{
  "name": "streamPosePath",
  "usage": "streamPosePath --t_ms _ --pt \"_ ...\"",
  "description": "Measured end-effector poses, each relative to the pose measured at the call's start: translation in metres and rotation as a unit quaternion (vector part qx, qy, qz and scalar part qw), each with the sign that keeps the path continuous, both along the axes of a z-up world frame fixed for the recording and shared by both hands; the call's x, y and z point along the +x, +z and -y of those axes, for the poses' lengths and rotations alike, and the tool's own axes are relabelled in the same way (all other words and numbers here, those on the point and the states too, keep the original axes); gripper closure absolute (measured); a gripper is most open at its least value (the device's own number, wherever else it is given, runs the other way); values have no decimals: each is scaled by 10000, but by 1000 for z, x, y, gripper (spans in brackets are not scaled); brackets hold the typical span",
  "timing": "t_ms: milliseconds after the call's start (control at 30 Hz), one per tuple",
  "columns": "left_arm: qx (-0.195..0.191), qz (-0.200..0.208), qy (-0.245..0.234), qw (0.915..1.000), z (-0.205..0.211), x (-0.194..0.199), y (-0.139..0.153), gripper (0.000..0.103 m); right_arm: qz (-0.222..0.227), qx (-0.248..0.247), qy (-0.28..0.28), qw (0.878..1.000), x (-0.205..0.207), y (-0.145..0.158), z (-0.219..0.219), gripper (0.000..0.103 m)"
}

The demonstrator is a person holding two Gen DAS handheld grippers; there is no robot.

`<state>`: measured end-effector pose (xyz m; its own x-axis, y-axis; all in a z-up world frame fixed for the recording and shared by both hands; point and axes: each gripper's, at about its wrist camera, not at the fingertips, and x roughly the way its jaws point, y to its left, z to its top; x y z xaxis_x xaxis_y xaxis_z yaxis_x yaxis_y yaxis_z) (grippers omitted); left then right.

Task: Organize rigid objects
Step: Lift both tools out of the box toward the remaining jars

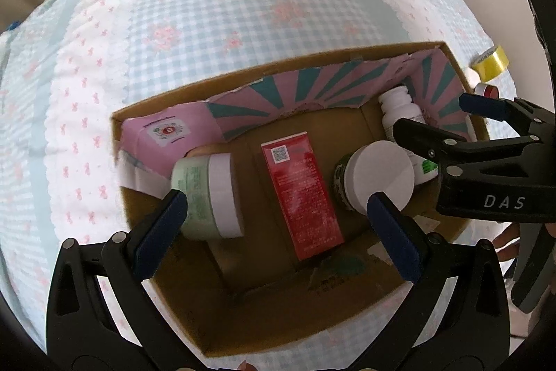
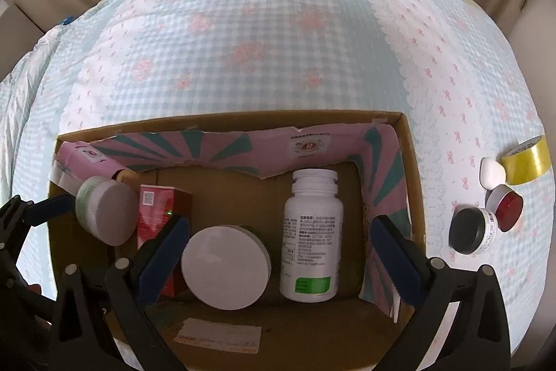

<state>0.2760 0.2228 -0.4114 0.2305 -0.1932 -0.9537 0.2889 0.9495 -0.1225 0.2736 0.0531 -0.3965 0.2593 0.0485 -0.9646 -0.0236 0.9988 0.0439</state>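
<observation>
A cardboard box (image 1: 347, 312) (image 2: 415, 169) with a pink and teal lining sits on the checked cloth. Inside lie a pale green jar with a white lid (image 1: 205, 193) (image 2: 104, 211), a red carton (image 1: 300, 193) (image 2: 154, 218), a dark jar with a white lid (image 1: 378, 176) (image 2: 226, 266) and a white pill bottle (image 1: 399, 110) (image 2: 311, 239). My left gripper (image 1: 281, 232) is open above the box, empty, fingers either side of the red carton. My right gripper (image 2: 281, 259) (image 1: 441, 117) is open and empty over the box's right part, around the white-lidded jar and bottle.
Outside the box on the right lie a yellow tape roll (image 2: 528, 159) (image 1: 493, 61), a small white object (image 2: 491, 172), a red-lidded tin (image 2: 505, 207) (image 1: 486, 89) and a black-lidded tin (image 2: 469, 232). Beige curtains hang beyond the cloth's far edge.
</observation>
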Motion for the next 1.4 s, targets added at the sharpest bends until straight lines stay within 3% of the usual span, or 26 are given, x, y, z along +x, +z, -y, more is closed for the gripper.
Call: streamPosePath --t_ms 233,333,600,900,1200,1400 --pt "60 292 10 9996 -7 -17 33 0 239 24 67 9997 -8 32 -7 0" --pt "-44 498 109 9987 -15 -28 64 0 352 33 88 9993 -16 55 -12 0" --pt "38 1194 464 9918 -37 -74 162 0 717 40 68 9974 -54 151 -18 0" --pt "-81 1566 406 9868 -34 -117 235 0 1256 -21 -167 9919 -106 240 -8 0" --pt "-516 1752 276 9828 -3 -136 263 0 1768 -167 -211 9839 -151 285 29 0" --pt "-549 1887 199 9803 44 -144 274 0 1840 -130 -570 9812 -166 295 93 0"
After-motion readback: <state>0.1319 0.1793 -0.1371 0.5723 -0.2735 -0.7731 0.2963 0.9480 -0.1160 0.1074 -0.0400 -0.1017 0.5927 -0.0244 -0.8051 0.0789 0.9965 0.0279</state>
